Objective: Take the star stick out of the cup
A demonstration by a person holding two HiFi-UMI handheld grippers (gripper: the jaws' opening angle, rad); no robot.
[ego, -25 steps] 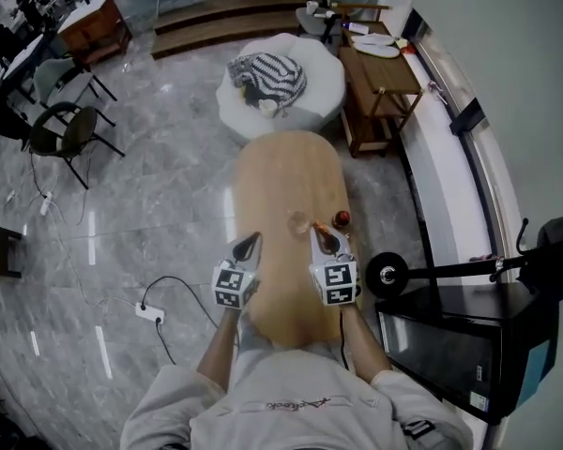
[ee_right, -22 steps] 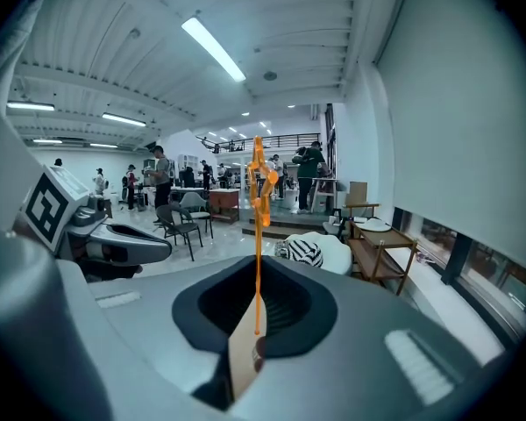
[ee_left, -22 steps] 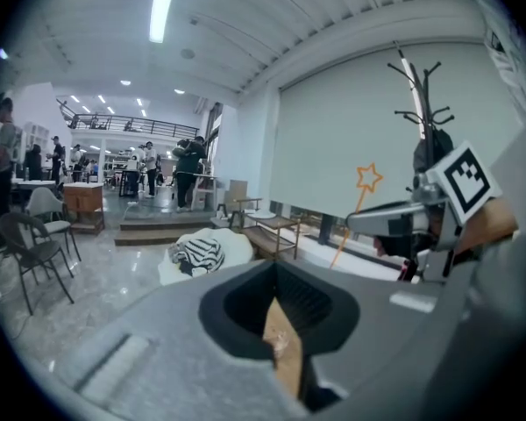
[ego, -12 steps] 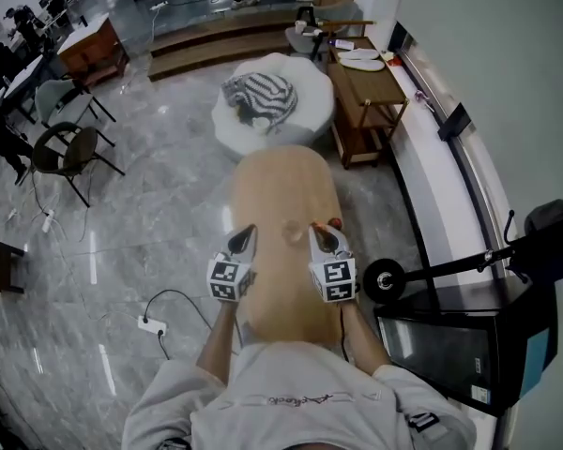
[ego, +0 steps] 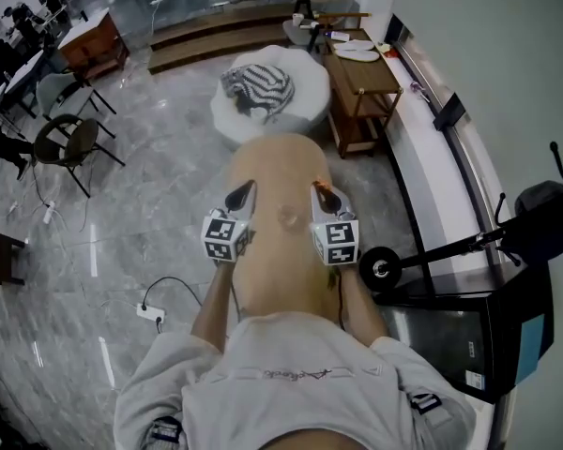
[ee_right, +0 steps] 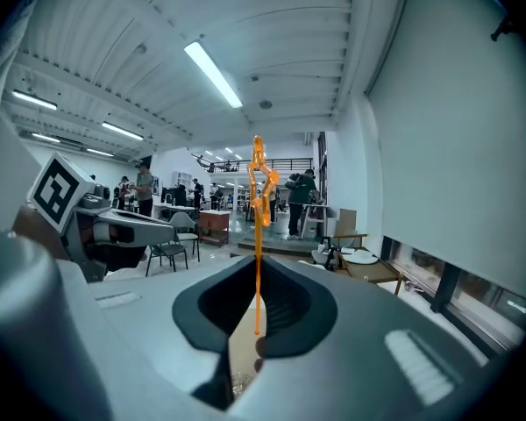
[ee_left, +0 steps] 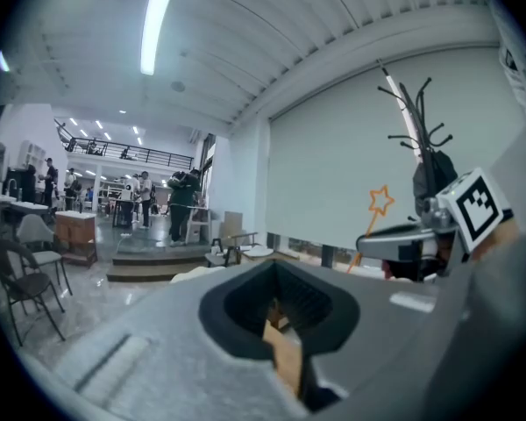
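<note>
An orange star stick [ee_right: 258, 235] stands upright between my right gripper's [ee_right: 256, 274] jaws, which are shut on its thin shaft; its star [ee_right: 261, 178] is at the top. The left gripper view shows the same stick [ee_left: 379, 205] slanting up from the right gripper [ee_left: 421, 239]. In the head view both grippers are held above the oval wooden table [ego: 281, 279], left gripper [ego: 241, 195] and right gripper [ego: 320, 195] side by side. A faint clear cup [ego: 288, 217] sits on the table between them. My left gripper [ee_left: 279, 279] is shut with nothing in it.
Beyond the table's far end stands a white round pouf [ego: 305, 97] with a striped cloth [ego: 260, 85]. A wooden bench [ego: 361, 78] stands at the back right. Dark chairs [ego: 61, 143] are on the left, a power strip [ego: 150, 313] on the floor, a scooter wheel [ego: 380, 268] and a black cabinet [ego: 469, 331] on the right.
Both grippers have lifted and moved farther along the table. The small red thing beside the right gripper is no longer in sight. The view has shifted a little.
</note>
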